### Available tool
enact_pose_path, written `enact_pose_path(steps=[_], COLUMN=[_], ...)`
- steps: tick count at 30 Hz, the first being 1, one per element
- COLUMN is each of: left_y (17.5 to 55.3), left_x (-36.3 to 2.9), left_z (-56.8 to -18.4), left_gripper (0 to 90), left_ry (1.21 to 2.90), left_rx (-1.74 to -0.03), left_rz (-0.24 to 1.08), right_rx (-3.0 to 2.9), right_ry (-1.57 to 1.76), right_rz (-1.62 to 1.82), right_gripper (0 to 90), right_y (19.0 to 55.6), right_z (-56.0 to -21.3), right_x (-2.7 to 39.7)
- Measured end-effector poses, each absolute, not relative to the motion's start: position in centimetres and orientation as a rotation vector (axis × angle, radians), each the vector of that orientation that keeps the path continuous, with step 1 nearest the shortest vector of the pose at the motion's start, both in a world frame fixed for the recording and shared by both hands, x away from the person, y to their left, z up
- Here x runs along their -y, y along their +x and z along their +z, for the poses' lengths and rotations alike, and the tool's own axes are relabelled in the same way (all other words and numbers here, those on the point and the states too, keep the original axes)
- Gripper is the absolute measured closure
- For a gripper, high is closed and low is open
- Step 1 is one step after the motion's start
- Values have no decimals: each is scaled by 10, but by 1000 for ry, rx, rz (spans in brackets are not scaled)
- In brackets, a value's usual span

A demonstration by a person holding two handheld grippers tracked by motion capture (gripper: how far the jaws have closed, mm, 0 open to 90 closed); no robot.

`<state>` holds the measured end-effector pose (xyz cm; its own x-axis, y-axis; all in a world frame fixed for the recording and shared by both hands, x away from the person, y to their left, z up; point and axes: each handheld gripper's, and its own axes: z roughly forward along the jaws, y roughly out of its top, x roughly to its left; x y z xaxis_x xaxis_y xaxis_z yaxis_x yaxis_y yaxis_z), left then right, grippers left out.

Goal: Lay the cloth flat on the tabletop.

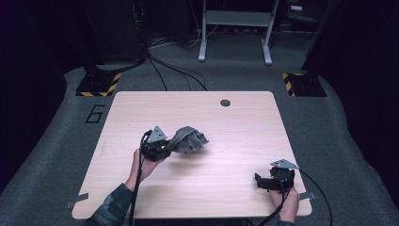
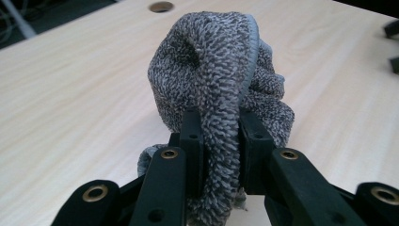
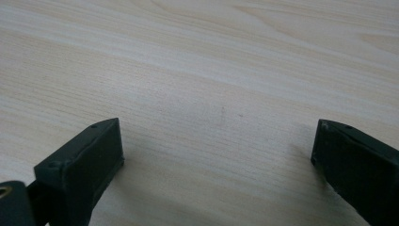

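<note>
A crumpled grey terry cloth [image 1: 189, 139] hangs bunched near the middle of the light wooden table [image 1: 226, 127]. My left gripper [image 1: 165, 149] is shut on a fold of it, and in the left gripper view the two black jaws squeeze the cloth [image 2: 214, 84] between them while the rest bulges up above my left gripper [image 2: 221, 141]. Near the table's front right corner my right gripper [image 1: 259, 181] rests low over the wood, held by a hand. The right gripper [image 3: 216, 146] stands open with bare tabletop between its jaws.
A round cable hole [image 1: 225, 102] sits at the table's far edge. Beyond the table lie grey carpet, black cables [image 1: 174, 70], a grey metal frame [image 1: 235, 28] and yellow-black striped floor plates [image 1: 99, 84]. The other gripper's jaw tips [image 2: 393, 44] show at the right edge.
</note>
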<state>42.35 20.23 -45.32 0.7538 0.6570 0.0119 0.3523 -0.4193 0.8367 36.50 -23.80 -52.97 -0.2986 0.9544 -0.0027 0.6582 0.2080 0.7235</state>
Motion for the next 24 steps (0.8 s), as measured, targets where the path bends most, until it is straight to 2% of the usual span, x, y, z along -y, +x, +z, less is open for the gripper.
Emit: enact_pose_path(steps=[8,10,14,16,24], left_y=[409,407,403,399,371], left_x=[-179,-175,-178,-183,-198], left_z=[-485,-491,-493,-489,-481], left_gripper=[725,653,392,321,246], left_ry=[2128,2172,2161,2162,2168], left_rx=[-662,-654,-688,-700,-703], left_rz=[294,289,299,317,383], right_rx=[-2030,-2031,-2032,-2033,-2009], right_ry=[1498,1499,1498,1501,1552], right_rz=[867,867,866,860,828], right_gripper=[19,21,20,17,0], right_y=[365,365,366,366,368], right_z=[-530,-530,-530,-529,-529], right_x=[238,238,238,238,236])
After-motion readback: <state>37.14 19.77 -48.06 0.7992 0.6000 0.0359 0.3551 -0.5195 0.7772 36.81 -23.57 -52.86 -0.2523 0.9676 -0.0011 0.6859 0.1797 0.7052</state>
